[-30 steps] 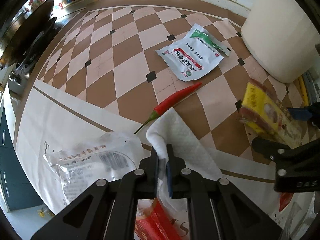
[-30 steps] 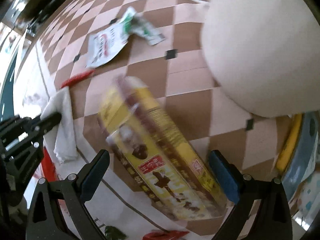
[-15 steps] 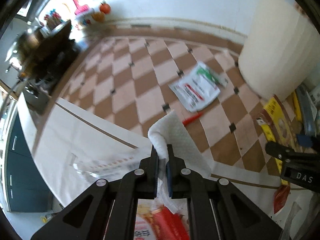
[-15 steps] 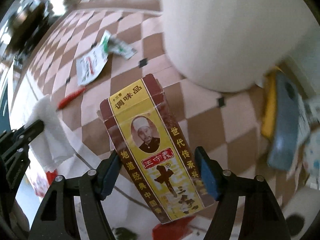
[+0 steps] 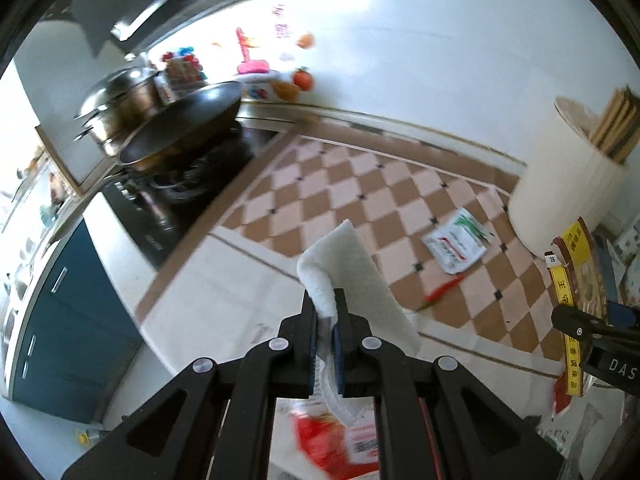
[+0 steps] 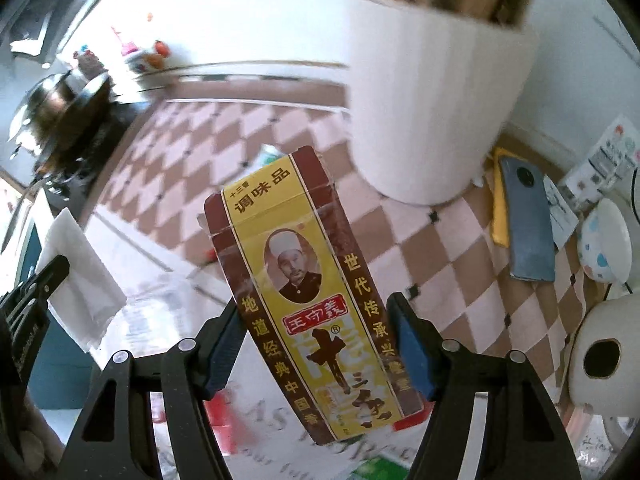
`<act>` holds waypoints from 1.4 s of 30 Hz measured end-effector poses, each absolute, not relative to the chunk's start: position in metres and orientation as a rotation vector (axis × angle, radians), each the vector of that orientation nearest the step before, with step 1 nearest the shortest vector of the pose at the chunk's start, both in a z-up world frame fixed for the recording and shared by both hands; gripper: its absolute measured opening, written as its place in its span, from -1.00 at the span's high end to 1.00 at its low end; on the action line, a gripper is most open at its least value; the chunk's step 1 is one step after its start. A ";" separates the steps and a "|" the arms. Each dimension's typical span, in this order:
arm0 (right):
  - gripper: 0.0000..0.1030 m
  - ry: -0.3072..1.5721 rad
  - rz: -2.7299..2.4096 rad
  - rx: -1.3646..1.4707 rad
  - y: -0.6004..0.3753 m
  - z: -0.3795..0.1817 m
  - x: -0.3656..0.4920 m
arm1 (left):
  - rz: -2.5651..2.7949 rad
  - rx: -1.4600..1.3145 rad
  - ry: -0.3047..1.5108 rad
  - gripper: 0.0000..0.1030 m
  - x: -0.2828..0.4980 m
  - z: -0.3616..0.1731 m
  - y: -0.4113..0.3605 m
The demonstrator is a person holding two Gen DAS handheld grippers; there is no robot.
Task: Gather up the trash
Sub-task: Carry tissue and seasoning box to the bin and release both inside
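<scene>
**Both grippers lifted, each clamped on one piece of trash**

The left gripper [image 5: 327, 312] reached up from the bottom centre of its frame, jaws pinched tight on one white paper towel [image 5: 352, 280], which stood above the fingertips and draped down their right side. At the right edge of that frame, the right gripper [image 5: 576, 326] showed with its load.

In the right wrist view, the right gripper [image 6: 318, 344] rose from the bottom of the frame, its blue pads [image 6: 410, 352] pressed against both long sides of one yellow-and-maroon box [image 6: 308, 300], held tilted, top toward upper centre. The towel [image 6: 80, 276] appeared at left centre in the other gripper.

On the checkered counter [image 5: 340, 192] in the left view lay one white sachet [image 5: 456, 246] at right centre and one red chili [image 5: 442, 292] just below it. One white tub [image 5: 568, 200] stood at the right edge. At upper left sat one wok [image 5: 184, 120] and one lidded pot [image 5: 116, 100]. One phone [image 6: 526, 224] and one bowl [image 6: 606, 248] lay at the right of the right wrist view.
</scene>
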State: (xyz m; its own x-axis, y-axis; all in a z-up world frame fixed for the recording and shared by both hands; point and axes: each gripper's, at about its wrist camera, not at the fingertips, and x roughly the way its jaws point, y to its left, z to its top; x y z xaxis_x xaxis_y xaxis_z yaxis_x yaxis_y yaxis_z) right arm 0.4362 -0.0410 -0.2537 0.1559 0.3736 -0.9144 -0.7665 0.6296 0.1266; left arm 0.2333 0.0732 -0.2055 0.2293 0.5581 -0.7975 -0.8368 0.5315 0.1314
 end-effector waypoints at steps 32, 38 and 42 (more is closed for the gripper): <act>-0.33 1.304 1.338 -0.990 0.172 -0.539 -0.157 | 1.425 -1.055 1.133 0.92 -0.322 -0.531 0.187; -0.32 1.397 1.338 -1.092 0.191 -0.667 -0.210 | 1.198 -1.503 1.019 0.91 -0.374 -0.674 0.196; -0.32 1.489 1.308 -1.124 0.200 -0.742 -0.226 | 1.167 -1.616 0.995 0.89 -0.393 -0.735 0.199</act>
